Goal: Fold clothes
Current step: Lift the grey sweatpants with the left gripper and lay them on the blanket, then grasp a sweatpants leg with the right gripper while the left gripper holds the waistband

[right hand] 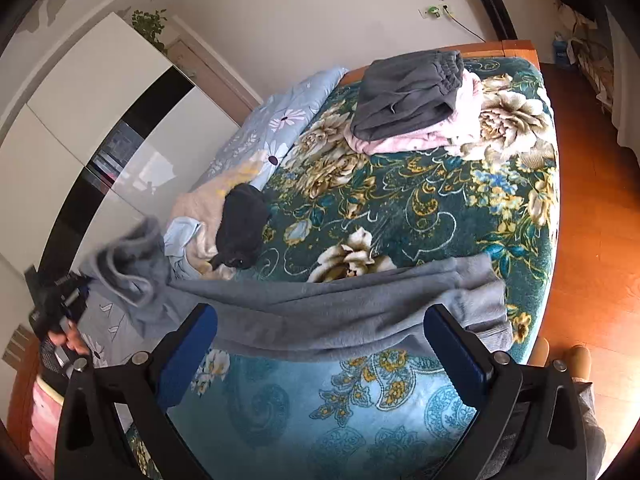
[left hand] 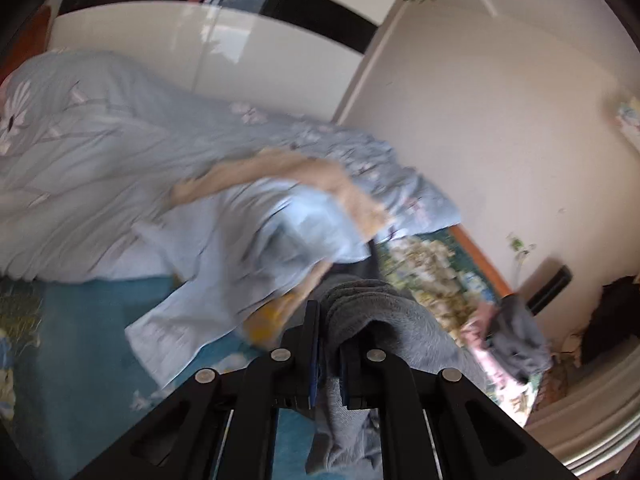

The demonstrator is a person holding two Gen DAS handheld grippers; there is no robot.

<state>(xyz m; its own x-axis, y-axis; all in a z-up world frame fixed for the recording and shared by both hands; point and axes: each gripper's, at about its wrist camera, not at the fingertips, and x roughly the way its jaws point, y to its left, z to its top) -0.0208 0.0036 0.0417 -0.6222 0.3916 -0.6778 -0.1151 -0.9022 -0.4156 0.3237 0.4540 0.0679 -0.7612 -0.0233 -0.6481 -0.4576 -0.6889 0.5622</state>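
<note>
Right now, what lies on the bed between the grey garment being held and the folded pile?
Only bare floral blanket, seen in the right wrist view, separates the grey garment from the folded pile.

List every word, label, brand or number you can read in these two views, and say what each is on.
No text can be read in either view.
Blue bottle on the floor by the bed: it has a label, too small to read.
Wall socket: no legible marking.
Left gripper body: a pale mark, too blurred to read.
Grey garment, folded dark grey trousers: no print visible.

Two folded garments (right hand: 408,96) stacked, one grey garment (right hand: 320,304) held, three loose clothes (right hand: 224,224), one quilt (right hand: 276,120)
</note>
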